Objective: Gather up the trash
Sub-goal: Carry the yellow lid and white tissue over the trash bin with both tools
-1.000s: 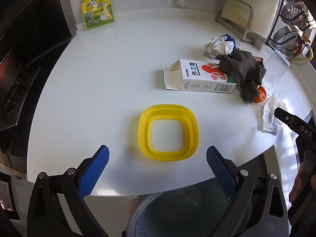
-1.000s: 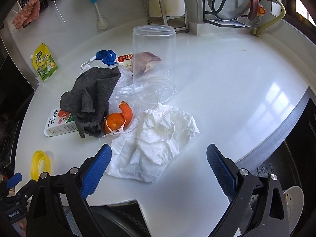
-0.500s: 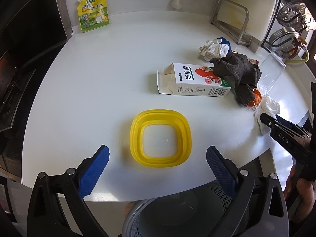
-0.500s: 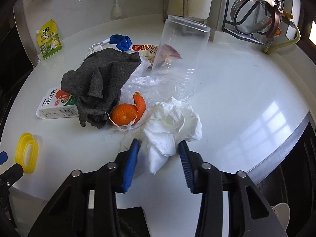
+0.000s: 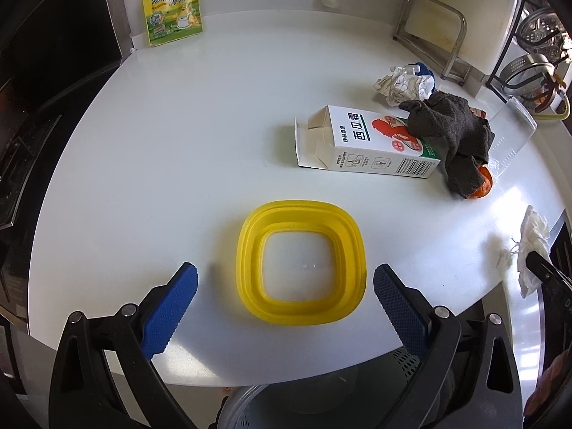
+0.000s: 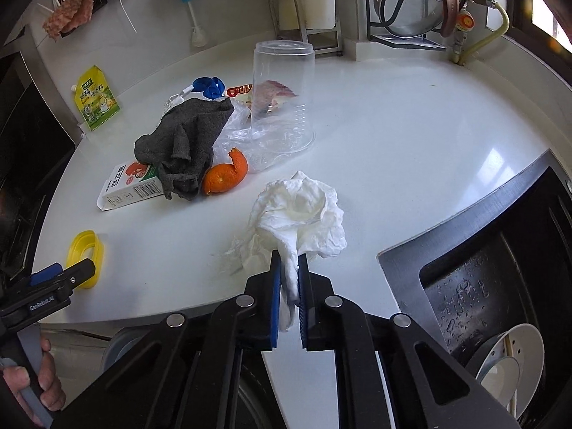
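While the white crumpled tissue (image 6: 300, 211) hangs pinched by a twisted tail between the pressed-together pads of the right gripper (image 6: 289, 279), the bulk of it sits over the near edge of the white bench (image 6: 393, 118), close to the corner where the sink (image 6: 500, 279) begins. It looks lifted, or nearly so, not yet dropped anywhere. The bin (image 5: 321, 393) shows only as a grey perforated rim below the near edge in the left wrist view, so I judge this as 1 piece in hand and none visibly delivered.

Further in from that edge, the rest of the rubbish lies untouched: an orange peel (image 6: 225, 178) touching a dark grey cloth (image 6: 186, 143), which drapes over 1 end of a lying juice carton (image 6: 125, 187); a clear plastic bag (image 6: 250, 143) beside an upturned clear cup (image 6: 282, 89); a snack wrapper (image 6: 239, 91) and a blue item (image 6: 209, 85) behind them. A yellow square ring (image 5: 302, 262) rests near the front edge, and a yellow pouch (image 5: 171, 7) leans at the far left corner.

The left gripper (image 5: 286, 307) hovers with jaws spread wide on either side of the yellow ring, holding nothing. Most of the collecting seems left to do.
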`<state>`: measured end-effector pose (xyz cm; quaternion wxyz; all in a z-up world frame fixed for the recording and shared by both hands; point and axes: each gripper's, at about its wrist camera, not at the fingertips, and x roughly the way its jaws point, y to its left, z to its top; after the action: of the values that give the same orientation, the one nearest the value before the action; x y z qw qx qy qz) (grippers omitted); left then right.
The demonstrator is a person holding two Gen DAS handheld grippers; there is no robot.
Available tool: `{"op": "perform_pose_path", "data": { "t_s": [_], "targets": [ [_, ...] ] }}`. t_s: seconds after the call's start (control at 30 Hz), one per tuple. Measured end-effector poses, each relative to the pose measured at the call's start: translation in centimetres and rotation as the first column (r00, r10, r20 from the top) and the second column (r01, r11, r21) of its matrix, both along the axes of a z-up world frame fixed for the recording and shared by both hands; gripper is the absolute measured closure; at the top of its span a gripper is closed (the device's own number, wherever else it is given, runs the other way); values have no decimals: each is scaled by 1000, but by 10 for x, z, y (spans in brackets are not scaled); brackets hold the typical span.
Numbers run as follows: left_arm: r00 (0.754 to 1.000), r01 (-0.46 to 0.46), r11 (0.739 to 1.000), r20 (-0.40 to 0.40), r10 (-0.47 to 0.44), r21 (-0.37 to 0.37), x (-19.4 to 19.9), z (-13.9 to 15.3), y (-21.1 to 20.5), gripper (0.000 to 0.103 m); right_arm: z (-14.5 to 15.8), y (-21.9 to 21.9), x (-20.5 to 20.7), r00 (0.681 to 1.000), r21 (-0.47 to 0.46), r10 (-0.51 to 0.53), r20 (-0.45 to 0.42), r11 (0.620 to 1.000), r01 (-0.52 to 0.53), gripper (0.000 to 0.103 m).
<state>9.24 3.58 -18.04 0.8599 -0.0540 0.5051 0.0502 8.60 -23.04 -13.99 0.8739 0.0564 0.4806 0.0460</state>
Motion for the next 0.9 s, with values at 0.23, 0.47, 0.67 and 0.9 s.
{"op": "perform_pose_path", "data": {
  "t_s": [0.23,0.47,0.67,0.9],
  "targets": [
    [999,35,999,3,-35,42,8,-7,-9,23,16,-5,-19,1000,20,-8,11,1000,8,95],
    [997,72,997,14,-72,29,-1,7,-9,36,20,-2,-39,1000,43,-3,-12,999,4,95],
    [993,112,994,29,-112,19,-26,38,-3,36,37,2,-64,1000,61,6,-17,998,-5,95],
    [976,219,975,3,-220,41,-76,59,-7,36,52,14,-106,998,93,35,-55,995,-30,95]
  ]
}}
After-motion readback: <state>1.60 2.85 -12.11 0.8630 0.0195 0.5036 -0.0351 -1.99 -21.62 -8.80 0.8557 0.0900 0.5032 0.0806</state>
